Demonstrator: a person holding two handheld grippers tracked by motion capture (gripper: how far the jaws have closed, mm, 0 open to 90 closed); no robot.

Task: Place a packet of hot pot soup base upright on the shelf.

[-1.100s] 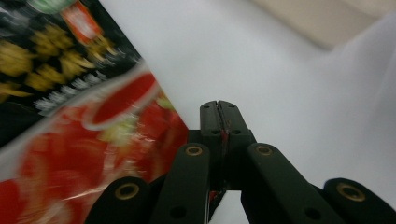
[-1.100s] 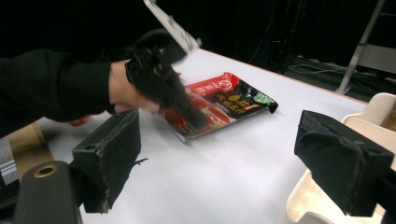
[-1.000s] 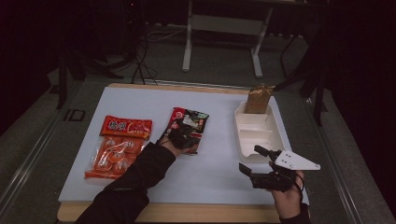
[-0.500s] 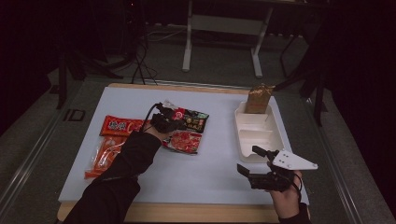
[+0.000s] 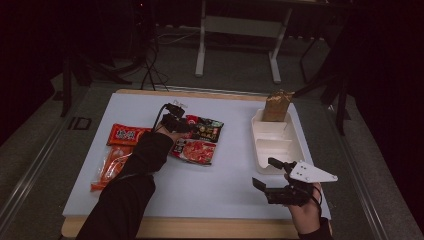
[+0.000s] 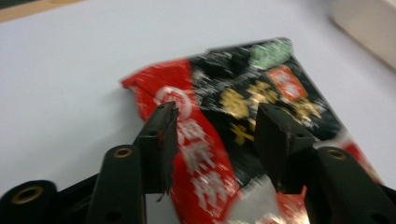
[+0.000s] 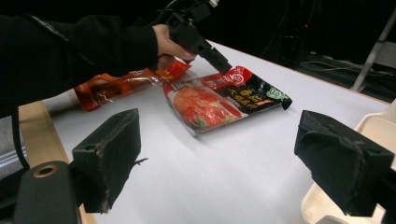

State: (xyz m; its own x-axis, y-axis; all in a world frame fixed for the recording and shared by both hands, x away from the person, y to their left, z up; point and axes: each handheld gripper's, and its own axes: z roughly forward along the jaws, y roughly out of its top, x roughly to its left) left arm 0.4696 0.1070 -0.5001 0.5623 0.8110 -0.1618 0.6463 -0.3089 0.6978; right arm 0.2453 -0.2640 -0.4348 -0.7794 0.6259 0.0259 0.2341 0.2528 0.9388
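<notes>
A black and red food packet (image 5: 200, 141) (image 6: 243, 93) (image 7: 224, 100) lies flat on the white table top (image 5: 215, 185). My left gripper (image 5: 174, 119) (image 6: 217, 135) hovers over its far left corner. Its jaws have just been opening and now stand apart over the packet, pads off it. An orange-red packet (image 5: 120, 150) (image 7: 121, 84) lies to the left, partly under the dark sleeve. My right gripper (image 5: 265, 172) (image 7: 226, 163) is held near the front right, jaws wide open with nothing between them. The left gripper (image 7: 201, 44) also appears in the right gripper view.
A white compartment tray (image 5: 295, 145) (image 7: 373, 126) stands at the right, with a brown paper bag (image 5: 277, 105) upright at its far end. The table's wooden front edge (image 5: 200, 227) runs below the hands. Dark stands and cables lie on the floor beyond.
The left hand slid leftward and away, from the packet's middle to its far left corner, and the packet shifted a little. The jaws have parted. The right gripper stayed put.
</notes>
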